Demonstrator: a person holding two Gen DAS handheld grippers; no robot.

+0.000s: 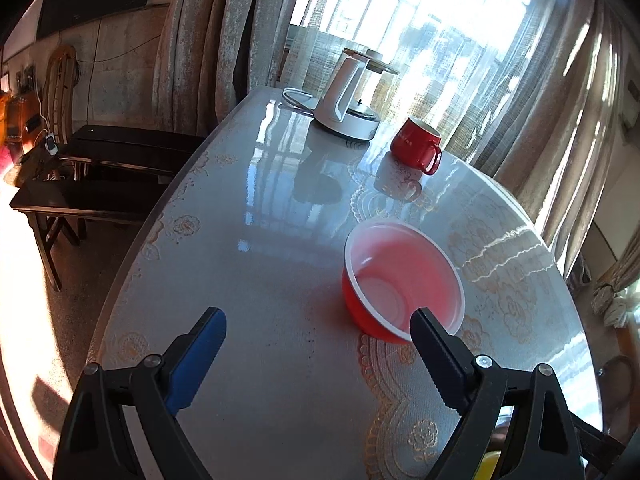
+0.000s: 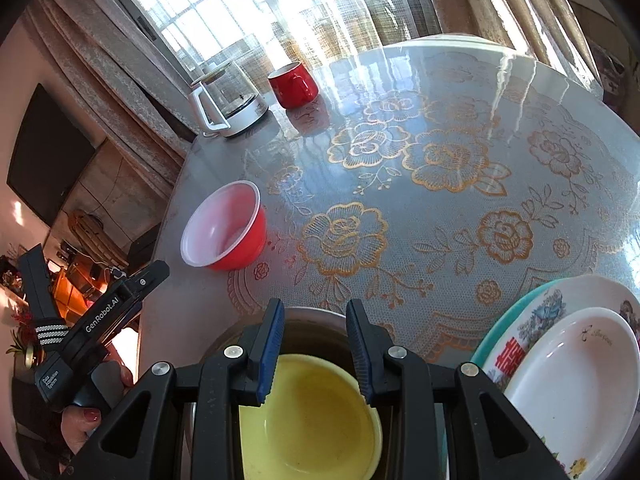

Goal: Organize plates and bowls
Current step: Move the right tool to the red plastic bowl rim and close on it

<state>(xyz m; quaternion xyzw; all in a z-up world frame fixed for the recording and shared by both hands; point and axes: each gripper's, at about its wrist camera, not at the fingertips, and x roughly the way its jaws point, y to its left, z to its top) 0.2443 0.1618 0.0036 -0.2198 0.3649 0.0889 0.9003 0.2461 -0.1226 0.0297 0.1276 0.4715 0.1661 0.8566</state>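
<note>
One red bowl (image 1: pixel 402 280) with a white inside stands upright and alone on the table (image 1: pixel 260 240), well apart from the other dishes. It is seen just beyond the left gripper (image 1: pixel 318 330), whose jaws are spread wide with nothing between them; the right finger lies in front of the bowl's near rim, though contact cannot be judged. At the near edge of the table, a yellow bowl (image 2: pixel 320 420) is nested inside a metal bowl (image 2: pixel 316 320). Over it the right gripper (image 2: pixel 314 344) is held with its jaws partly closed; whether the pads press on anything cannot be told, since nothing is clearly seen between them. To the right of these bowls, a white plate (image 2: pixel 576 388) is stacked on a flowered plate (image 2: pixel 556 308), which rests on a teal plate (image 2: pixel 508 320). At the far side of the table, a red mug (image 1: pixel 416 146) and a white kettle (image 1: pixel 346 100) are left standing.

Fetching the red bowl is judged to be the step in hand, so that it can be nested with the other bowls. For the next move, the open jaws would need to be set astride the bowl's near wall and closed on the rim.
</note>
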